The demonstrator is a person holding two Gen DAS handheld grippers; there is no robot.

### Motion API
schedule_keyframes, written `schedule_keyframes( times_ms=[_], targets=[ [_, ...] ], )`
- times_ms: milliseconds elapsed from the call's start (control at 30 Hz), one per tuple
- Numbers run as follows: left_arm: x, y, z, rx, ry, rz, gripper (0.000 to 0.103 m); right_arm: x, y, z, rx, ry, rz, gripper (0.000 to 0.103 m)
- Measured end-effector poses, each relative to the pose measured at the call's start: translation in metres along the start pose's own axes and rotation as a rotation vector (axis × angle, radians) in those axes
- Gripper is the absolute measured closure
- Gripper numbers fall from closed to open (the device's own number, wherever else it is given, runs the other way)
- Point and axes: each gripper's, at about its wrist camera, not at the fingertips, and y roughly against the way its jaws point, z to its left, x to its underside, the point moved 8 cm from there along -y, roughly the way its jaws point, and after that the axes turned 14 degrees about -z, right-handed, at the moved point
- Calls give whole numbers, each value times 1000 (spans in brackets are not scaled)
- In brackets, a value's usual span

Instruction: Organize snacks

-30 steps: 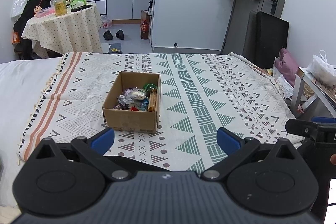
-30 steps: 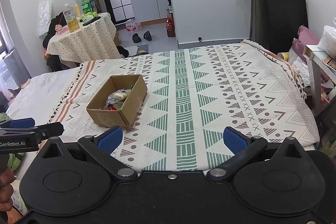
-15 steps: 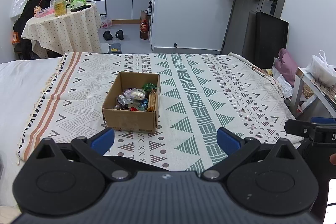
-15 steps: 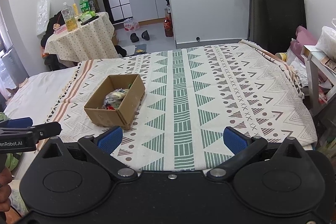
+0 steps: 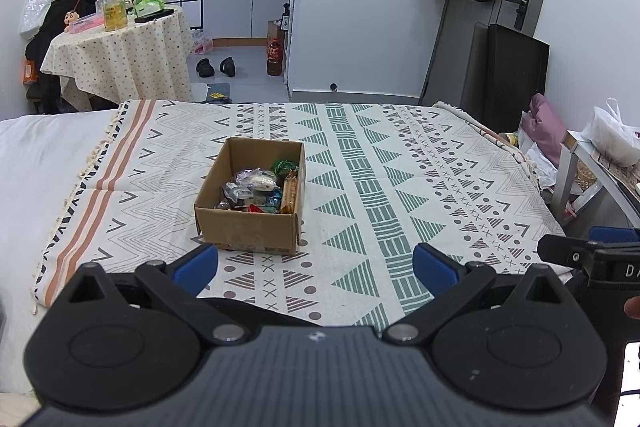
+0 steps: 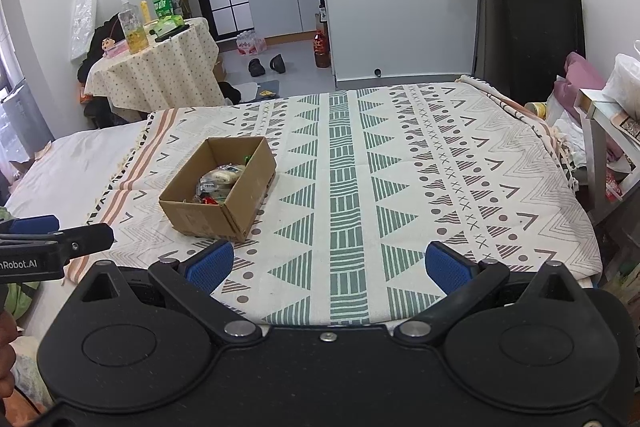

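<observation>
Your left tool (image 5: 315, 263) hangs over the near edge of the bed with its blue pads (image 5: 196, 267) spread wide apart and nothing between them; your right tool (image 6: 329, 263) sits the same way, fingers parted and empty, just beside the left one, whose black tip pokes in at the left edge of the right wrist view. The open cardboard box (image 5: 250, 201) stands on the patterned blanket (image 5: 384, 187), towards its left half, close to the orange stripes and well ahead of both tools. Inside it you have a heap of wrapped snacks (image 5: 260, 189): clear and silvery packets in the middle, a green wrapper (image 5: 285, 166) towards the far right corner, a long orange-brown packet (image 5: 290, 193) standing along the right wall, and a bit of red at the near wall. From the right wrist view the box (image 6: 218, 193) is turned corner-on and only part of the heap shows over its rim. No snack lies loose on the blanket around it. Behind the bed a round side table (image 5: 120, 63) with a dotted cloth carries bottles.
</observation>
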Motion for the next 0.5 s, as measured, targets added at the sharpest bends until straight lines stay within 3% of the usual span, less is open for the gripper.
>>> schedule_keyframes(
  times_ms=[500],
  targets=[
    [-8,1,0,2,-3,-16,0,-5,1,-4,2,-3,-8,0]
  ],
)
